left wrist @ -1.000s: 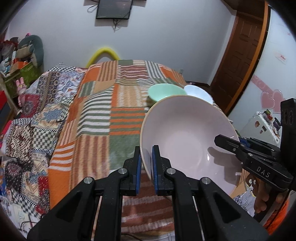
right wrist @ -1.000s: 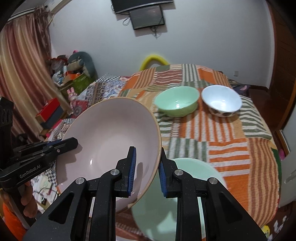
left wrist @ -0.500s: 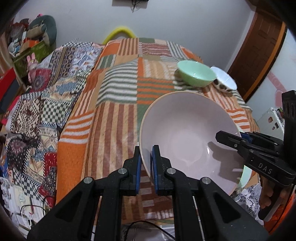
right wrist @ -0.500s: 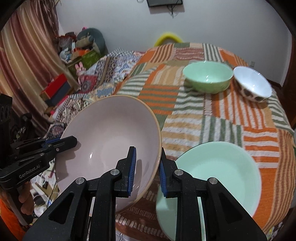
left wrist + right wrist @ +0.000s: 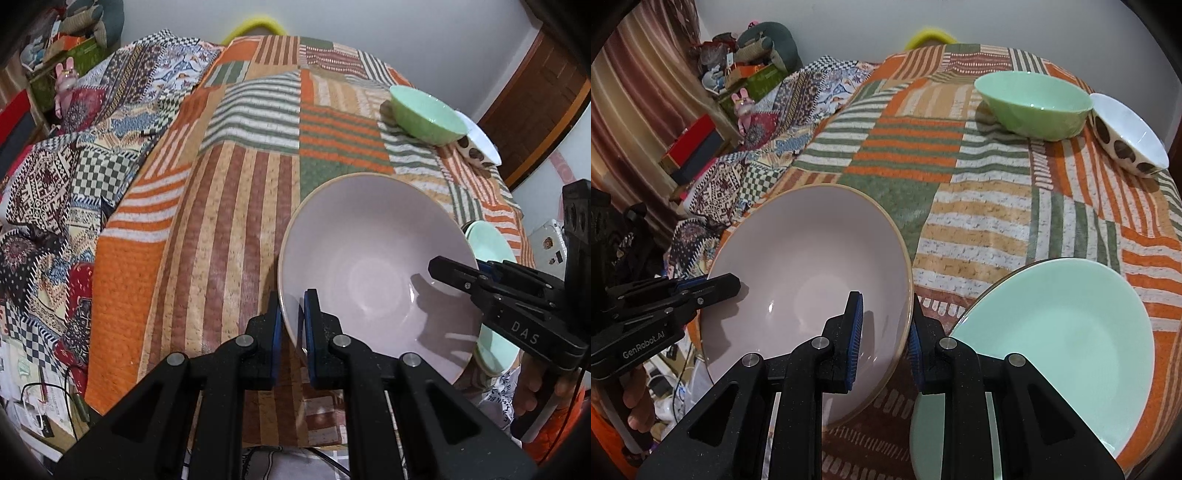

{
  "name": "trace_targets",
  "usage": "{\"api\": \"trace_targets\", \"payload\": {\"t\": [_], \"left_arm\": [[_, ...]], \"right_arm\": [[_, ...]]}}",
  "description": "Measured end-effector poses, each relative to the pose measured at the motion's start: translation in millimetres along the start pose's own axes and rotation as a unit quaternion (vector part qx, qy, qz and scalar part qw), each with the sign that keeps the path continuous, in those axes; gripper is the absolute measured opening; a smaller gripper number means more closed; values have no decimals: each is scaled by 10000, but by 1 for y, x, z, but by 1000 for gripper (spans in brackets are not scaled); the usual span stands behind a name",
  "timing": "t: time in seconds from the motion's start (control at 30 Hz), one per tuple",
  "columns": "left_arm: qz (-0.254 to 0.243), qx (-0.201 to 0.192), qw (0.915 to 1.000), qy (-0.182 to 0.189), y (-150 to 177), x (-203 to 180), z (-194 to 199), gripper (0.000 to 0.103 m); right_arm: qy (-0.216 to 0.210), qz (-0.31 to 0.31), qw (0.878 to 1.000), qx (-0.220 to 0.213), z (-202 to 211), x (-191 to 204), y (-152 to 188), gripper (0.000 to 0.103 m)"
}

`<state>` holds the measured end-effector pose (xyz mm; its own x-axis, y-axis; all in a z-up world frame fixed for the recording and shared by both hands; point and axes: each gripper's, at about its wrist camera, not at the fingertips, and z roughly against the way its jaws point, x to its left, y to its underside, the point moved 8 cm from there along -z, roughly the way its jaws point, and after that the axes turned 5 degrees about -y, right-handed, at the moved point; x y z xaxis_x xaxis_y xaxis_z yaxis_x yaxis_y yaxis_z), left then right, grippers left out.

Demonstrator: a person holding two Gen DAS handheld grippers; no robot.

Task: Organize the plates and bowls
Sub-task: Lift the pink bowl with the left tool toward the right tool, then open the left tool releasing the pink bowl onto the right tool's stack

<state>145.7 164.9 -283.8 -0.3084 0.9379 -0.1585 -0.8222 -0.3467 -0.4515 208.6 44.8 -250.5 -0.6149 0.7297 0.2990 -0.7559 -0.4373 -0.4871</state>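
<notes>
Beyond the pink bowl (image 5: 373, 266) we see a green bowl (image 5: 1032, 105) touching a spotted white bowl (image 5: 1130, 136) at the far end of the striped bench (image 5: 236, 206). Just right of the pink bowl lies a mint plate (image 5: 1067, 332). Our left hand-held gripper (image 5: 292, 328) pinches the pink bowl's left rim; the right hand-held gripper (image 5: 884, 343) pinches its right rim. Only the right wrist view shows the plate whole.

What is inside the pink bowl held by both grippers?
Nothing: the pink bowl is bare inside, showing only glare and gripper shadows. Each gripper has one finger inside the rim. What lies beneath the bowl is covered.
</notes>
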Motion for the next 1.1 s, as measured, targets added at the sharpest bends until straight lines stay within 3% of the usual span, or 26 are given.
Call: {"api": "trace_targets", "payload": {"t": [0.23, 0.63, 0.83, 1.0, 1.1], "left_arm": [[113, 9, 9999, 85, 4, 3, -6, 10], [-26, -26, 9999, -150, 6, 3, 4, 10], [-89, -600, 9978, -283, -12, -1, 45, 13], [-363, -1199, 9917, -302, -33, -23, 88, 14], [-522, -1489, 9873, -208, -44, -41, 109, 22]], "right_arm": [[79, 130, 9999, -2, -3, 1, 0, 21], [-12, 85, 9999, -76, 9, 0, -2, 22], [-37, 41, 9995, -323, 33, -4, -8, 24], [12, -29, 9976, -690, 64, -10, -16, 33], [91, -40, 9954, -955, 86, -16, -23, 38]]}}
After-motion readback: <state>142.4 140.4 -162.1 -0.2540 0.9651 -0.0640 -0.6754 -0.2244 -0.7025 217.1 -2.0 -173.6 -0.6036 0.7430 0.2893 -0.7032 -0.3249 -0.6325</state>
